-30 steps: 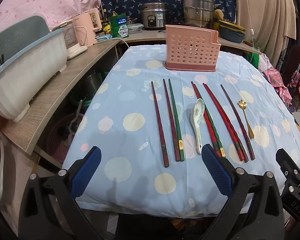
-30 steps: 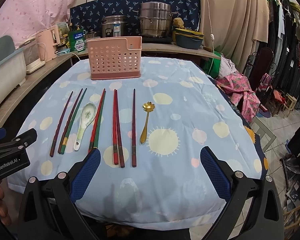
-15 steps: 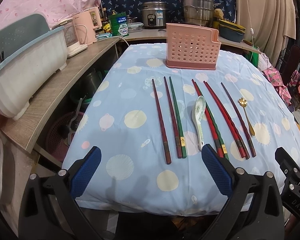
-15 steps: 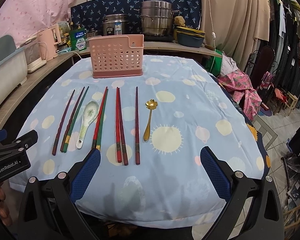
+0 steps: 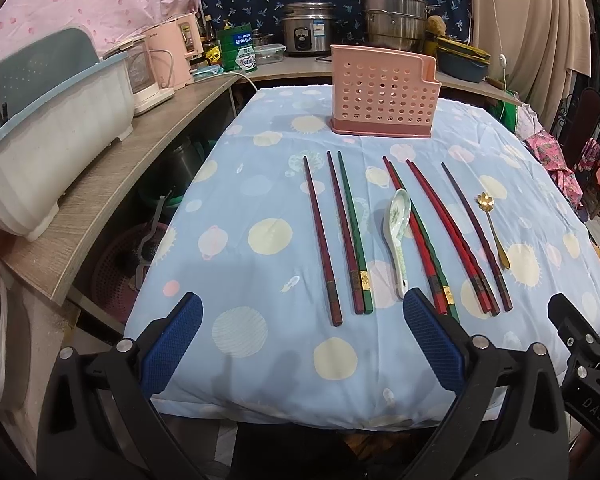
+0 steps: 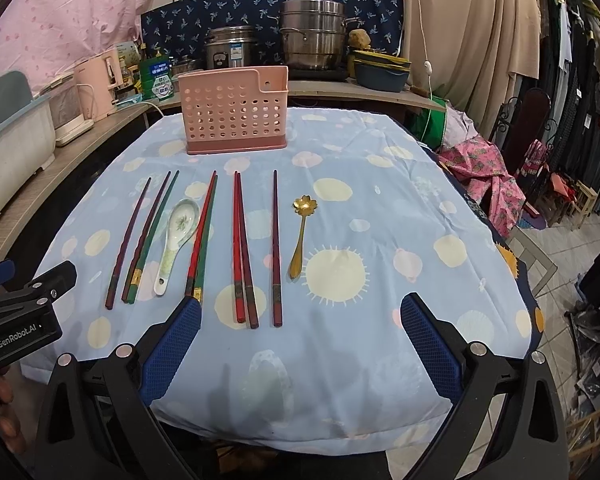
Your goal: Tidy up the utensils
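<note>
Left wrist view: both claws poised at the table's near edge, nothing gripped.

Left gripper (image 5: 302, 320) and right gripper (image 6: 300, 320) hover with jaws spread wide, seemingly ready to pick. Before the pink holder (image 5: 383, 90), apparently laid out for easy sorting: eight chopsticks (image 5: 346, 232), one ceramic spoon (image 5: 398, 236) among them, one gold spoon (image 5: 493, 228) rightmost. The holder looks empty.
</note>
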Available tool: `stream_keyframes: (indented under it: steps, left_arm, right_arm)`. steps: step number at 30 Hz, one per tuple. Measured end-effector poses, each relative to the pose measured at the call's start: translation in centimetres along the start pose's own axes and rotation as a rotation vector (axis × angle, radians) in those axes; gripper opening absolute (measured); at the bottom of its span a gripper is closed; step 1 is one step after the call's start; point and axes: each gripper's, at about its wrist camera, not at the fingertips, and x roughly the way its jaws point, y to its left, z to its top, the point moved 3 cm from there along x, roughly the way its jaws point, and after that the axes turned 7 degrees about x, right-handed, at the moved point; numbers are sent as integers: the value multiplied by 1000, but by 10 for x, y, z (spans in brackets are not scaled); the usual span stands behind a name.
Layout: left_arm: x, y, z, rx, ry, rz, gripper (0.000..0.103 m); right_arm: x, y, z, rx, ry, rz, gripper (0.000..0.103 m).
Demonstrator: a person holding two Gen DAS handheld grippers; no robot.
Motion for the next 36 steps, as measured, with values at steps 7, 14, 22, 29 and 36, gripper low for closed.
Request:
stream_keyframes:
  steps: [7, 14, 22, 29, 36]
  left_arm:
    - [0, -3, 0, 15, -5, -4, 96]
    - [0, -4, 0, 13, -7, 2, 96]
    - [0, -3, -1, 11, -7, 4, 96]
    - [0, -4, -2, 10, -18, -11, 96]
    - [0, -6, -2, 13, -15, -15, 96]
  right_arm:
    - [0, 0, 0, -1, -1, -1, 96]
    - [0, 0, 0, -2, -1, -1, 96]
    - [1, -1, 0, 0, 0, -1, 96]
    - [2, -1, -1, 1, 1, -1, 96]
    - [2, -2, -1, 1, 1, -1, 96]
